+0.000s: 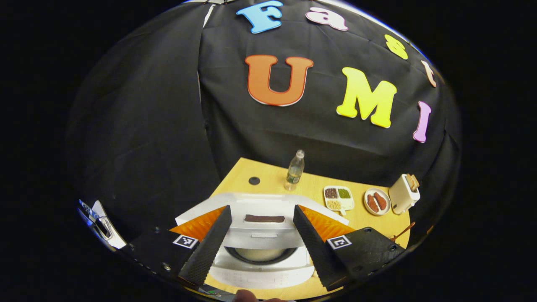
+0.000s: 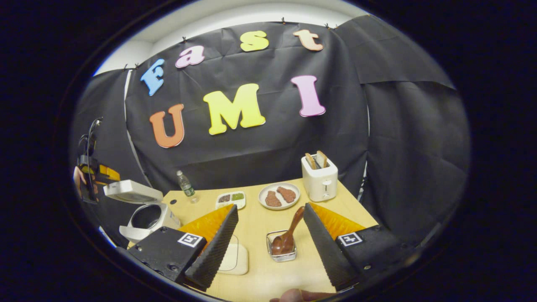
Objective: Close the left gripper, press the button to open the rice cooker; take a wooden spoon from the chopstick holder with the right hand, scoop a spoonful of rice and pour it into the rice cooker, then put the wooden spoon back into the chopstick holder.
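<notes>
A black cloth wall closes off the back of the booth, and in front of it a pale wooden worktop (image 2: 260,268) carries everything. The rice cooker (image 2: 147,216) stands at the worktop's left edge with its lid already raised, the dark inner pot showing; in the left gripper view the same cooker sits just below and between the fingers of the left tongs (image 1: 260,239), which are spread wide and hold nothing. The right tongs (image 2: 268,241) are likewise wide apart and empty, aimed down at the near part of the worktop. Between their fingers stands the chopstick holder (image 2: 282,251), a small clear square container, and the wooden spoon (image 2: 289,235) rests in it bowl-down with its handle leaning up and to the right. Just left of the holder lies a pale shallow dish (image 2: 235,258); whether it holds the rice cannot be told. Along the far edge sit a water bottle (image 2: 185,186), a divided tray (image 2: 230,199), a plate (image 2: 279,196) and a toaster (image 2: 319,178). The spoon looks light, stiff and smooth, so it will probably slip or swing if pinched at its tip; the upper handle, clear of the holder's rim, seems the soundest place to grip. The holder itself looks light enough to tip if the spoon is dragged sideways.
</notes>
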The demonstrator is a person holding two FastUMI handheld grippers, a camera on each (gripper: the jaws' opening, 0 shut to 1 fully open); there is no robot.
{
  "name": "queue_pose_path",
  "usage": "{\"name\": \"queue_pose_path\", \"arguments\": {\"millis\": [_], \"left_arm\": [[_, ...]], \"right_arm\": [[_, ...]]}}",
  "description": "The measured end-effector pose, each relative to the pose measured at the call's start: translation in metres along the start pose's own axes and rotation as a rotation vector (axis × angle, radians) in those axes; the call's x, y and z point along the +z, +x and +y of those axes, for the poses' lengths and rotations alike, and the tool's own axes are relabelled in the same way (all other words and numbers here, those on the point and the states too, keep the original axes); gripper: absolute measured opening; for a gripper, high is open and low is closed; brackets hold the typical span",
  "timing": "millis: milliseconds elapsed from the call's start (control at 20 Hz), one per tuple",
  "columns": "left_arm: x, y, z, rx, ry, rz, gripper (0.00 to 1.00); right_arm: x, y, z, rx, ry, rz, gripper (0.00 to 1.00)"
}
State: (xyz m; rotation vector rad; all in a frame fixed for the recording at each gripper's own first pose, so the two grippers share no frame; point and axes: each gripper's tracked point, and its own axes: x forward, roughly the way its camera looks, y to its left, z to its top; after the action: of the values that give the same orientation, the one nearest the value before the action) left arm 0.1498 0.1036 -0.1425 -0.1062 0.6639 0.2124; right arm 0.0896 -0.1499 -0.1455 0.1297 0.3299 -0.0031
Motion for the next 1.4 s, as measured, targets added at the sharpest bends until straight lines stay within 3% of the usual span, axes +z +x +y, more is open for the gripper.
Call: {"name": "queue_pose_path", "arguments": {"millis": [250, 700, 850, 1050, 1200, 1400], "left_arm": [[-0.076, 0.002, 0.006, 0.000, -0.054, 0.114, 0.97], [-0.144, 0.012, 0.006, -0.007, -0.073, 0.292, 0.96], [-0.141, 0.007, 0.015, 0.014, -0.042, 0.259, 0.96], [-0.144, 0.006, 0.016, 0.015, -0.028, 0.302, 0.96], [-0.147, 0.009, 0.017, 0.005, 0.053, 0.417, 0.97], [-0.142, 0.012, 0.018, -0.007, 0.053, 0.575, 0.95]], "right_arm": [[-0.014, -0.007, 0.016, 0.038, -0.007, 0.039, 1.00], [-0.024, -0.014, 0.034, 0.071, -0.017, 0.050, 1.00], [-0.020, -0.015, 0.045, 0.102, -0.018, 0.018, 1.00], [-0.025, -0.012, 0.054, 0.125, -0.031, 0.021, 1.00], [-0.029, -0.006, 0.052, 0.128, 0.010, 0.042, 1.00], [-0.039, -0.001, 0.056, 0.140, 0.079, 0.061, 1.00]]}}
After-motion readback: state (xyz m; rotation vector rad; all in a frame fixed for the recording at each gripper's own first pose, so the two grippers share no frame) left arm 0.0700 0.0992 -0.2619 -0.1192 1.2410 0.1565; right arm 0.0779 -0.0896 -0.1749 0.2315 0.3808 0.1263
